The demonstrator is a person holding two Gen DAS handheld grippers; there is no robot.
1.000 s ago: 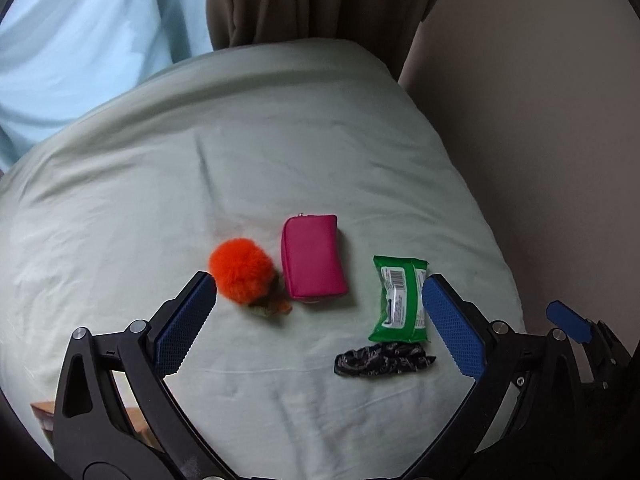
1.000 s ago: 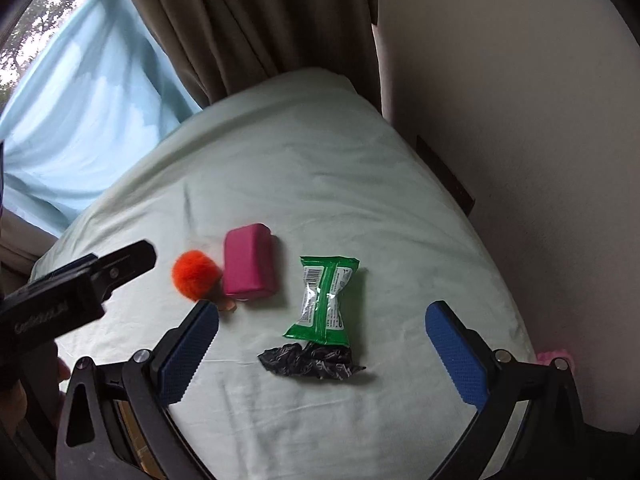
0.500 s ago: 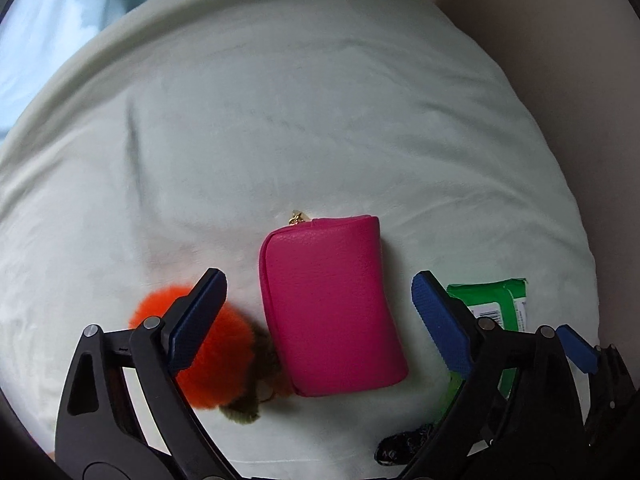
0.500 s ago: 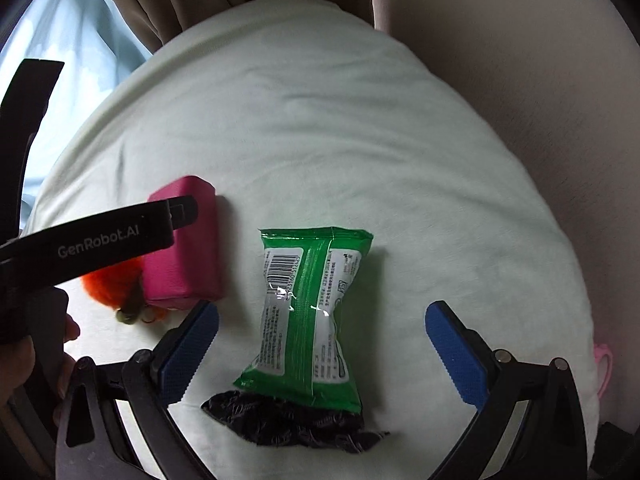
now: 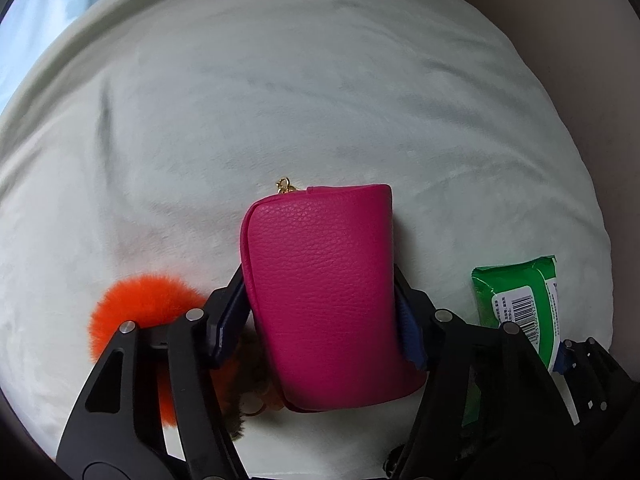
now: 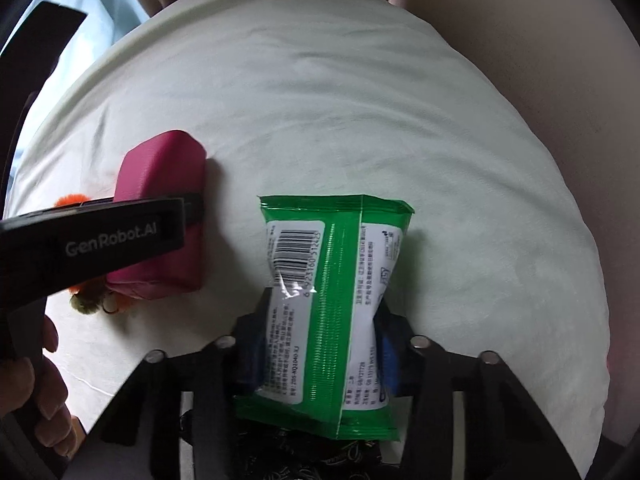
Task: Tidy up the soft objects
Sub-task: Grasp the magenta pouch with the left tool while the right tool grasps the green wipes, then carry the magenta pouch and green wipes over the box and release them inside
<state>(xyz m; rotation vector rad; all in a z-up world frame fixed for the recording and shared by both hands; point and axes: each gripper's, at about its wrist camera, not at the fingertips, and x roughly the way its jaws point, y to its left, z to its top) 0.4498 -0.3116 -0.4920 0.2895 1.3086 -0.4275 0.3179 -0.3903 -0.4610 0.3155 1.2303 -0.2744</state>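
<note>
Soft things lie on a pale green bed sheet (image 5: 320,92): from the left, one fluffy orange pompom (image 5: 140,304), one magenta grained-leather zip pouch (image 5: 324,292), one green plastic wipes packet (image 6: 332,304) and one crumpled black bundle (image 6: 296,460) below it. Left gripper (image 5: 320,312) is closing, half-open, pads against the pouch's sides; right gripper (image 6: 320,352) is closing, pinching the packet's waist inward
</note>
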